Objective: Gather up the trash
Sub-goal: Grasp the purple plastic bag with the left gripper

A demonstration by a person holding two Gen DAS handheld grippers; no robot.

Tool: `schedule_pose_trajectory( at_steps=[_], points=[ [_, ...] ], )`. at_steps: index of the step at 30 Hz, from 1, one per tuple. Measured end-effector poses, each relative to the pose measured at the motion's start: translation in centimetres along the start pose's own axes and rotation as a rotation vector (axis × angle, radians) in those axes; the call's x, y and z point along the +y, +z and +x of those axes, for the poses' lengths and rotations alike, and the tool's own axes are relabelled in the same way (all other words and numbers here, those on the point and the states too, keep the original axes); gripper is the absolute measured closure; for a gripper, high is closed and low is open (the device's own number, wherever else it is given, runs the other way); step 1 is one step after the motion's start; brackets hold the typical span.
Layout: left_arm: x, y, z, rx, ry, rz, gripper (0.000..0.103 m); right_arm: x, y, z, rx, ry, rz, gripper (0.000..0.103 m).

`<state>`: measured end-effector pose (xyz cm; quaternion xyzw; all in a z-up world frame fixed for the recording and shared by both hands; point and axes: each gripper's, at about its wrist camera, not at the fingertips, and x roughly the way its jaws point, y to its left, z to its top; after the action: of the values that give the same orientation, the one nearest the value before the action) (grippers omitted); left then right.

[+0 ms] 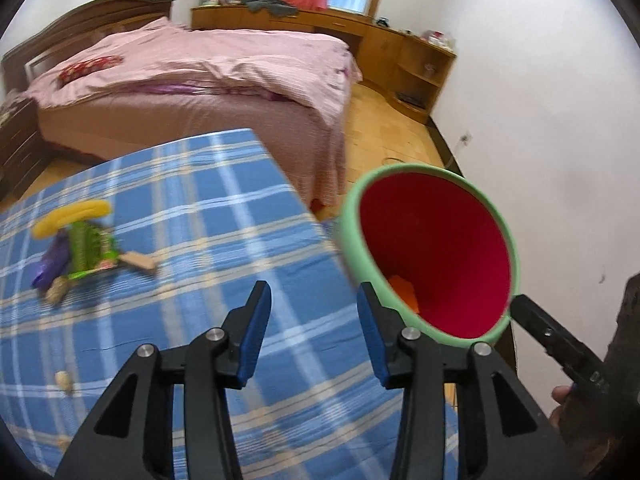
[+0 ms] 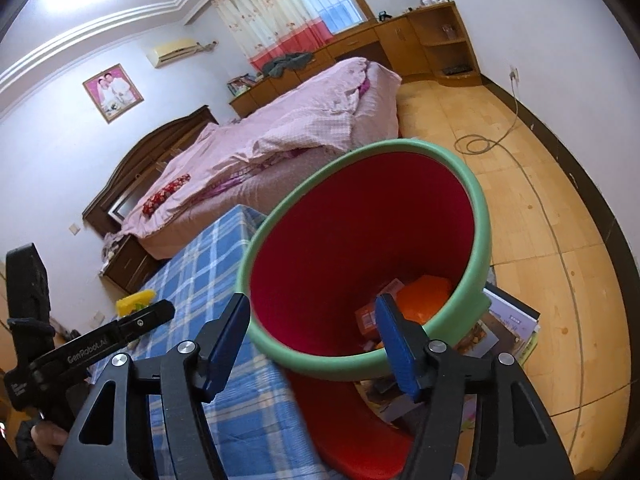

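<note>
A bin with a green rim (image 1: pixel 348 216) (image 2: pixel 476 200) and a red inside stands tilted beside the blue plaid table (image 1: pixel 208 200) (image 2: pixel 200 256). Orange trash (image 1: pixel 404 290) (image 2: pixel 424 292) lies in its bottom. On the table's left lies a pile: a yellow peel (image 1: pixel 72 216), a green wrapper (image 1: pixel 86 248), a purple wrapper (image 1: pixel 56 260) and a beige stick (image 1: pixel 140 262). A small shell (image 1: pixel 64 378) lies nearer. My left gripper (image 1: pixel 316 312) hangs open over the table edge, with nothing between its fingers. My right gripper (image 2: pixel 312 320) is open astride the bin's near rim, pads not pressing.
A bed with a pink cover (image 1: pixel 208 68) (image 2: pixel 288 128) stands behind the table. Books and magazines (image 2: pixel 512 320) lie under the bin on the wooden floor (image 2: pixel 540 220), and a cable (image 2: pixel 480 144) trails along the wall. Wooden cabinets (image 1: pixel 400 48) line the back.
</note>
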<state>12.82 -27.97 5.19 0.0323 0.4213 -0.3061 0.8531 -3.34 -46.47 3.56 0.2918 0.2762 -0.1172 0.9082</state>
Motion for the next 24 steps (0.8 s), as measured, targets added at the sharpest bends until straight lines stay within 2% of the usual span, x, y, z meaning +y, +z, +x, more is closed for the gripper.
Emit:
schedule_pose_trajectory(
  at_steps=[16,24],
  points=[
    [13.1,-0.5,-4.4,-0.054,0.201,-0.109,0.058,4.2,-2.0,0.6,0.016,0.012,-0.009,0.036],
    [19.2,0.2,-3.3,-0.018,0.273,-0.163,0.058,5.1,-2.6,2.0,0.046,-0.006,-0.013,0.036]
  ],
)
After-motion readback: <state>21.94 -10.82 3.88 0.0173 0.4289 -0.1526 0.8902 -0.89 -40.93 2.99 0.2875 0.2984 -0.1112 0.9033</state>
